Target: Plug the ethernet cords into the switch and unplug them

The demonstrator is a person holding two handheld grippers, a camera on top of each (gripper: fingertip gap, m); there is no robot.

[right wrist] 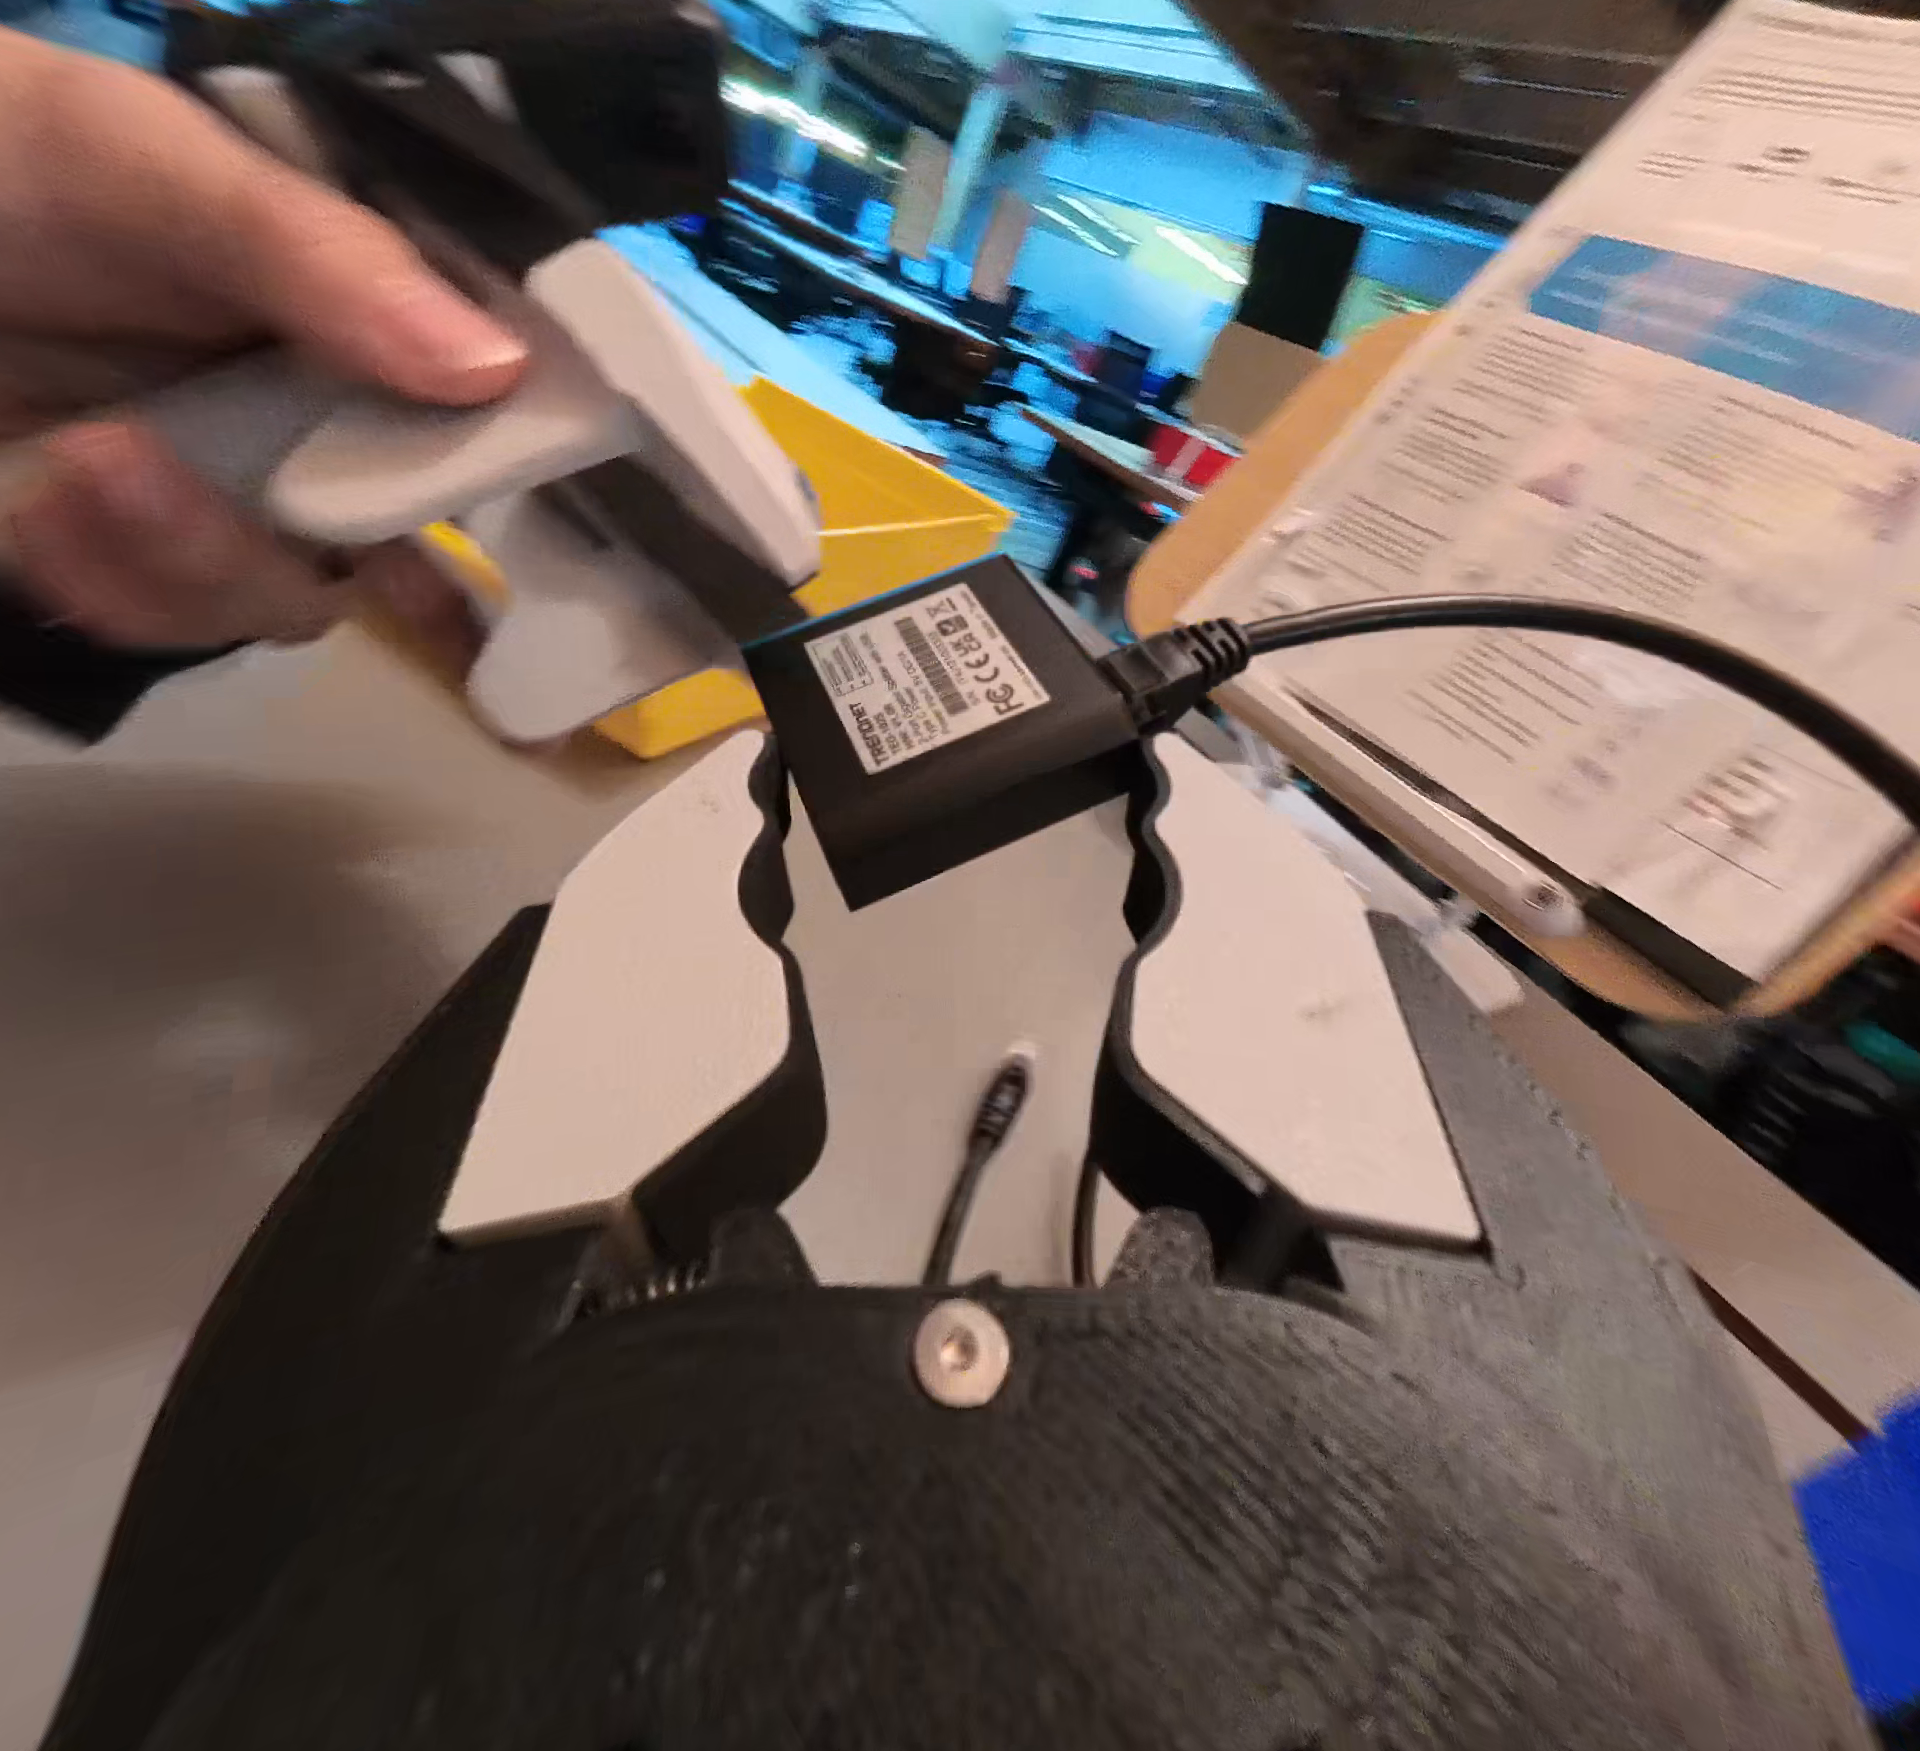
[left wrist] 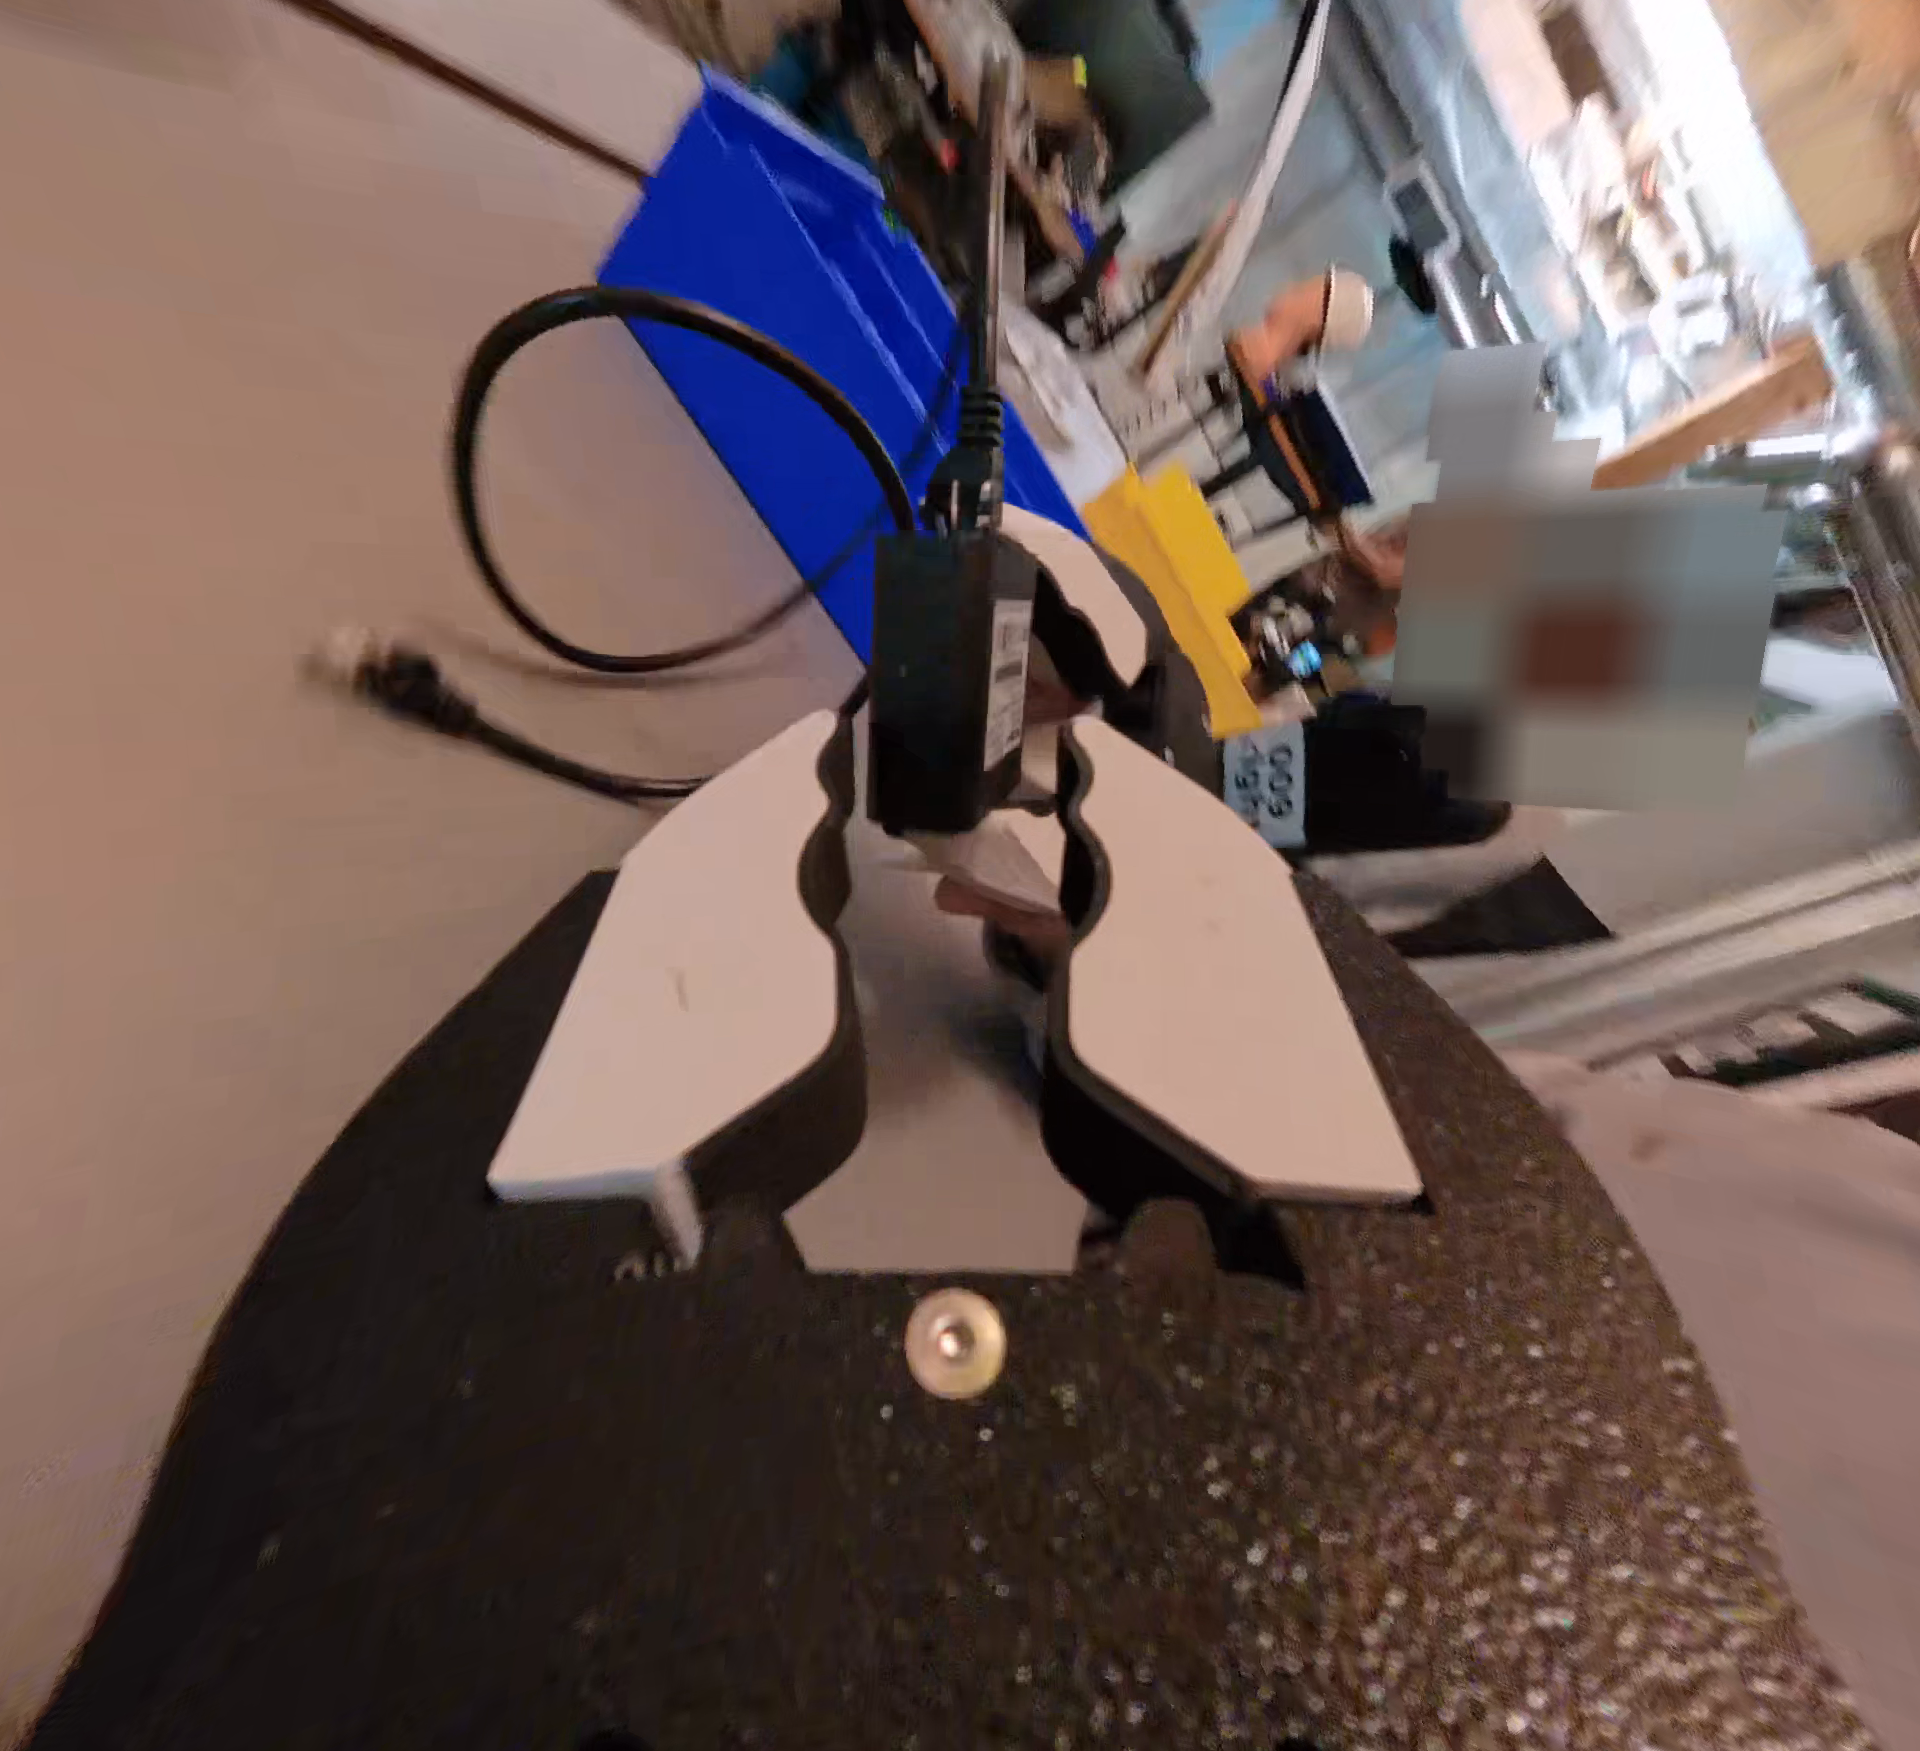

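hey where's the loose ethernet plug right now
In the left wrist view it lies on the table at left, the loose plug unconnected, left of the switch held off the table.

A blue bin (left wrist: 821, 371) sits on the pale table (left wrist: 260, 475) at about 11 o'clock in the left wrist view, and a yellow bin (left wrist: 1184, 579) lies just beyond it toward 1 o'clock, with blurred workshop clutter and shelving filling the far side from 12 to 3 o'clock. In the right wrist view the yellow bin (right wrist: 883, 506) stands at 12 o'clock, a printed sheet on a wooden board (right wrist: 1621, 496) leans at 2 o'clock, and a corner of the blue bin (right wrist: 1870, 1556) shows at 4 o'clock.
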